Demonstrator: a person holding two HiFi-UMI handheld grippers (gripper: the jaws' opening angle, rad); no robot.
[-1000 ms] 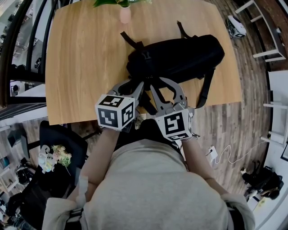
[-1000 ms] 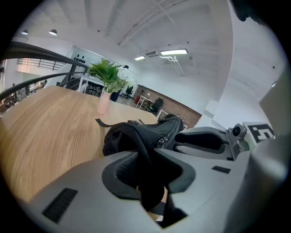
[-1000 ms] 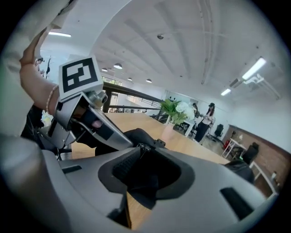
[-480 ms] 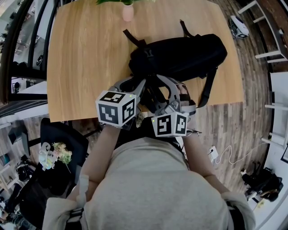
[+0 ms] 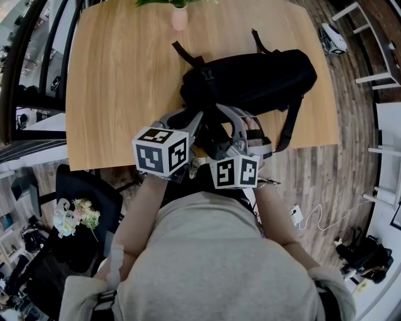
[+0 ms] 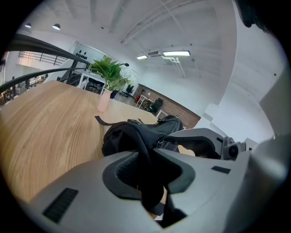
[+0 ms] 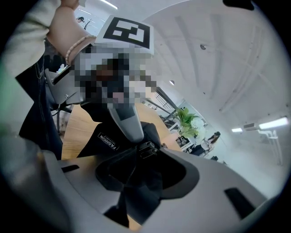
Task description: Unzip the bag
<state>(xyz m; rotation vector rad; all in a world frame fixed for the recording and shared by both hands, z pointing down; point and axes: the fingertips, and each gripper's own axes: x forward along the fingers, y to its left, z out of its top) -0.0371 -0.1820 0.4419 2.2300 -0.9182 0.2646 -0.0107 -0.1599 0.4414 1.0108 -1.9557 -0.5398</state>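
A wide stretch of bare table [image 5: 119, 81] is left open from 9 to 11 o'clock of the bag [image 5: 257, 72]. The far edge, at 11 o'clock of the bag, is occupied by a pink vase [image 5: 179, 17]. The near table edge runs just under the two grippers. The table's right edge is found close at 3 o'clock of the bag, with wooden floor [image 5: 338, 163] beyond it. One strap [image 5: 287, 125] is hung over the near edge at 5 o'clock of the bag.

The bag is laid on its side across the table's right half, at 12 to 1 o'clock from the grippers, and its near end is reached by both. The left gripper [image 6: 146, 152] is closed on a black fold of the bag, which is pinched between its pads. The right gripper [image 7: 138, 161] is held just beside it at 3 o'clock. Its jaws have just been opening and are spread wide, with slack black bag fabric lying between them but not pressed. The zipper pull [image 7: 148, 148] is seen at the jaw tips, at 12 o'clock of the gap, just below the left gripper's finger.
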